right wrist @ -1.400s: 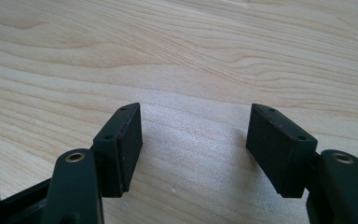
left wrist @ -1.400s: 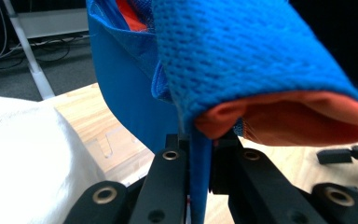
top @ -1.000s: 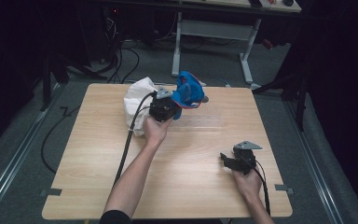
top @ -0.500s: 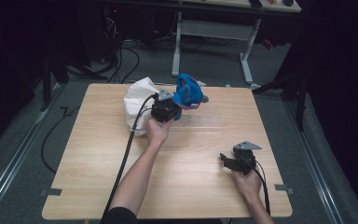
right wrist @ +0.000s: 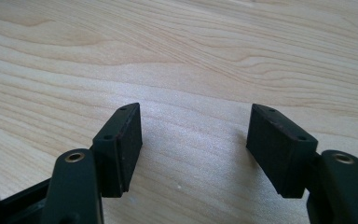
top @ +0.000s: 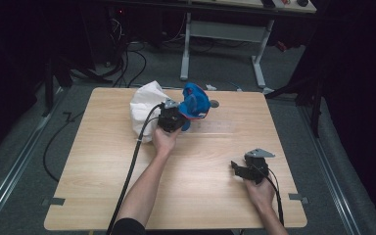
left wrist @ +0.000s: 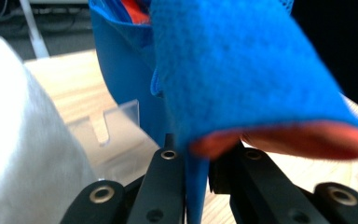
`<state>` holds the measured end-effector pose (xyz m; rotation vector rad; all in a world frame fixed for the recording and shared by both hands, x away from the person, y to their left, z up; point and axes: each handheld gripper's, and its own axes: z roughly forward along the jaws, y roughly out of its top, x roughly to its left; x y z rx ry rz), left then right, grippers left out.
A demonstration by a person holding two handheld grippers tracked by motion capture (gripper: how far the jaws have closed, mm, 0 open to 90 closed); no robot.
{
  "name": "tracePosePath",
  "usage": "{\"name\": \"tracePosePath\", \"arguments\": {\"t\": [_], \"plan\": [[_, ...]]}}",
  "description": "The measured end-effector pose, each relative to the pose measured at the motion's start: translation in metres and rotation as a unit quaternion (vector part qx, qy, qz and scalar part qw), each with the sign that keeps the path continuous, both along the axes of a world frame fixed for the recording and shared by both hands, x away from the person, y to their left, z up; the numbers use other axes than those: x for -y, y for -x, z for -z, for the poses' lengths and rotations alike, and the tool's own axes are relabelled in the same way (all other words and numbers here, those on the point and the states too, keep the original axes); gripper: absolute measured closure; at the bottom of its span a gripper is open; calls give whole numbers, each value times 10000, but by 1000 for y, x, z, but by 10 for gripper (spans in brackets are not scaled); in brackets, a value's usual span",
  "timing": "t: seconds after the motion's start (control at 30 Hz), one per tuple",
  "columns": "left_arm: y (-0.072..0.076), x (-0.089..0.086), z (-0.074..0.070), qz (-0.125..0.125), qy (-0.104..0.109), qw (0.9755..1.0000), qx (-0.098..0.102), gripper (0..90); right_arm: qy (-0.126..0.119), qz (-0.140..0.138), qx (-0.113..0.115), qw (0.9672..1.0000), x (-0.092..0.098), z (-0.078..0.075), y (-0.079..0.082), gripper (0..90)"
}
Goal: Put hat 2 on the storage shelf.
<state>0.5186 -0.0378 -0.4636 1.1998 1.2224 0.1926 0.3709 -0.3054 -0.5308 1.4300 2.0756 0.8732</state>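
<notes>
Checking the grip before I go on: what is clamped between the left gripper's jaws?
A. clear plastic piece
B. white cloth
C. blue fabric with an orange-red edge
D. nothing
C: the left gripper has its jaws shut on the blue fabric.

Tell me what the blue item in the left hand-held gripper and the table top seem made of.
Blue item: soft knitted or terry-like fabric, matte, with visible looped weave and an orange-red lining at its edge. Table top: light wood or wood-look laminate, smooth with slight sheen; grain lines show.

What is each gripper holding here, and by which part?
The left gripper is shut on the blue cloth, pinching a fold near its orange-lined edge. The right gripper is open over the table, holding nothing.
</notes>
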Motion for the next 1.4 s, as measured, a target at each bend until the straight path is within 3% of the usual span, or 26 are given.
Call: {"name": "tracePosePath", "arguments": {"t": [0.17,0.33,0.53,0.77,1.0,1.4], "plan": [[0,-1,1,-20,-51,10000,-47,847,0,-1,-1,10000,0,0,0,358],[3,1,4,-31,-267,9996,-47,816,-1,-2,0,10000,0,0,0,358],[4,0,9,-145,-431,9989,-140,700,0,-2,0,10000,0,0,0,358],[10,4,7,-226,-681,9974,-114,489,-1,-1,0,10000,0,0,0,358],[19,4,8,-262,-889,9957,-89,392,-1,-1,0,10000,0,0,0,358],[45,-10,1,-175,-996,9948,82,350,-8,2,-7,10000,0,0,0,357]]}}
